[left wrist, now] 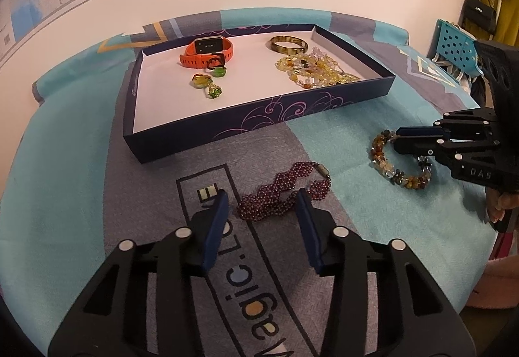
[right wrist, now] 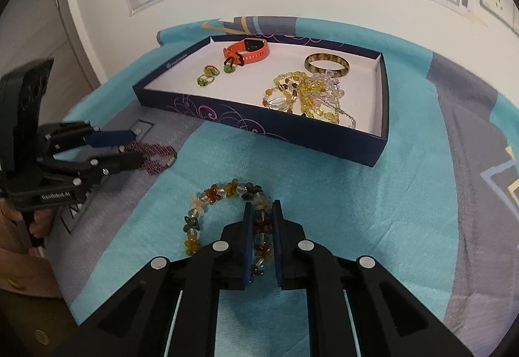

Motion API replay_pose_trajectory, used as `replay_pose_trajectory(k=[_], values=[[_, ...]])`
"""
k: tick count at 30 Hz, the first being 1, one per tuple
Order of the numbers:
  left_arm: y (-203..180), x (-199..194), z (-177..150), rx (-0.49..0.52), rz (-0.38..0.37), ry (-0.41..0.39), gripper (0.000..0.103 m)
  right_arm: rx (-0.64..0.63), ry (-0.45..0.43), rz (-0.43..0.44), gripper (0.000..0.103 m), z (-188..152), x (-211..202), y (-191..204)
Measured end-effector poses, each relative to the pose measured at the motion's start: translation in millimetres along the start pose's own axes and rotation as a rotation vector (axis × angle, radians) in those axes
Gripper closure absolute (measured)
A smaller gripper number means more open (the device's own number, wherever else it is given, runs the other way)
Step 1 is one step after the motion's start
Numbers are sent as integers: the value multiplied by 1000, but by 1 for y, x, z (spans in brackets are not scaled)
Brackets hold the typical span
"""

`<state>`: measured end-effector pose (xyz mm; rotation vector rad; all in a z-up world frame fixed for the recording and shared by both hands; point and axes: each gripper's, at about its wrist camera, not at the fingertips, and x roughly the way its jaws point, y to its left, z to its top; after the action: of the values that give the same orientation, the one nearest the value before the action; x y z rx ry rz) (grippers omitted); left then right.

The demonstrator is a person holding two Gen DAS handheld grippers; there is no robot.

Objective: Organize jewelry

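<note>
Your right gripper (right wrist: 262,211) is squeezing 1 side of the flower bead bracelet (right wrist: 207,211), which lies on the teal cloth (right wrist: 356,211). Your left gripper (left wrist: 262,199) has its 2 fingers set on both sides of the purple bead bracelet (left wrist: 279,191); you cannot tell if they pinch it. Both bracelets lie near the dark blue box (left wrist: 259,123), not in it.

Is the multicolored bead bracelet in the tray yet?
Out. The multicolored bead bracelet lies on the teal cloth in front of the tray, with the right gripper shut on its beads.
</note>
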<state>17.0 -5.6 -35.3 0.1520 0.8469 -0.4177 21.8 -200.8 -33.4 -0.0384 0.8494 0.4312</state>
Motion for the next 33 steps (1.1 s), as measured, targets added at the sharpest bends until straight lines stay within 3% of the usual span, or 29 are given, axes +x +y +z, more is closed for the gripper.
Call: replay_pose_trajectory(k=[5,9,16,21,24,25,26,33], values=[[4,-1,-1,-7,-32,7,79,53,-39,79,95,1,-9,-2],[1,-4,-3,7,-43,6,88,53,-61,92,95,5,-15,1],[4,-4,-4,-11,-56,18,87,51,-57,105,95,5,-12,1],[1,-2,-3,18,-41,22,77,51,-40,96,95,2,-6,1],[-3,-1,-3,36,-24,20,78,56,-43,99,95,2,-5,0],[-2,-1,-3,33,-30,19,86,55,-46,99,95,2,-6,0],[-2,-2,-3,29,-38,19,88,56,-50,98,95,2,-6,-1],[2,-12,3,-1,-55,-14,89,60,-107,123,95,10,-20,-1]])
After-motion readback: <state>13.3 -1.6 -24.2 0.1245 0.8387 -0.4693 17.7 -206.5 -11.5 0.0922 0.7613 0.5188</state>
